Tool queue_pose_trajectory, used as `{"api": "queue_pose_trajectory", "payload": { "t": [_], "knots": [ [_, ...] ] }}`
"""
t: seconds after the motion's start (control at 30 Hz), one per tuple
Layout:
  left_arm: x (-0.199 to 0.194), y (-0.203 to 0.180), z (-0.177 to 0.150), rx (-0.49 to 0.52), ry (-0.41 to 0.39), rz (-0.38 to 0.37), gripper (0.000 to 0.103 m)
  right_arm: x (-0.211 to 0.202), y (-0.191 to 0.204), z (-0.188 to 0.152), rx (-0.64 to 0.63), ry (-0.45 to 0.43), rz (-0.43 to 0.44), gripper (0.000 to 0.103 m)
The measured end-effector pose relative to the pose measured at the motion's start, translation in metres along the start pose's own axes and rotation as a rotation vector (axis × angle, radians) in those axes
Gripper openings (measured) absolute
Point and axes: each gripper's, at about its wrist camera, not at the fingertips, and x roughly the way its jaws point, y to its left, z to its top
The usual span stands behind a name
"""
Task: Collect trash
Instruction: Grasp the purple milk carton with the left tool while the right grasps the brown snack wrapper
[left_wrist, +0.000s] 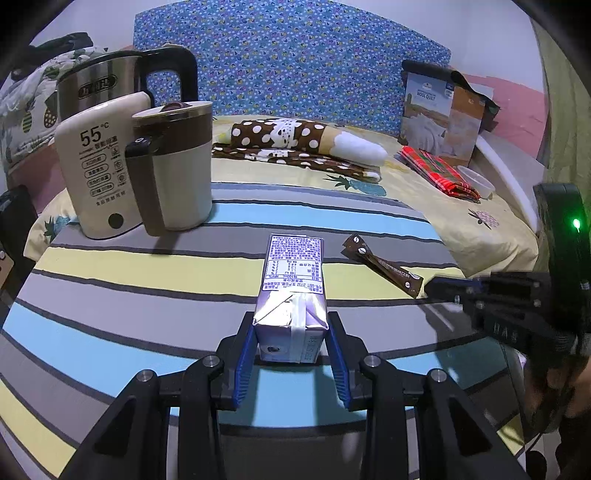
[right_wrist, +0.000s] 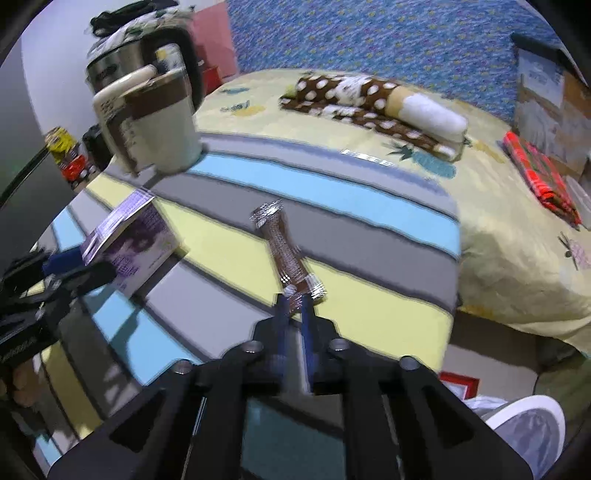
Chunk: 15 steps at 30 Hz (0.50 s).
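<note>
your left gripper (left_wrist: 290, 332) is clamped on the purple drink carton (left_wrist: 291, 291); your right gripper (right_wrist: 295, 299) pinches the brown sachet (right_wrist: 286, 251).

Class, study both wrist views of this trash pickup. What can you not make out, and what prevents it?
- Right wrist view: motion blur hides whether the right gripper pinches the brown coffee stick packet.
- Left wrist view: the left gripper pads cover the purple drink carton sides.
- Both views: the steel kettle base hides behind the cream mug.
- Carton print: too small to read.
</note>
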Motion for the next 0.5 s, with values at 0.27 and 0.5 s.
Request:
{"api": "queue_pose_trajectory", "payload": {
  "t": [0.27,0.5],
  "knots": [
    [0.000,0.009,-0.002,-0.020,0.002,0.004,0.037,0.034,-0.005,0.018,-0.039,0.060,0.017,0.058],
    [0.000,0.008,-0.004,-0.019,0.008,0.000,0.037,0.031,-0.002,0.014,-0.013,0.080,0.027,0.027]
  ]
}}
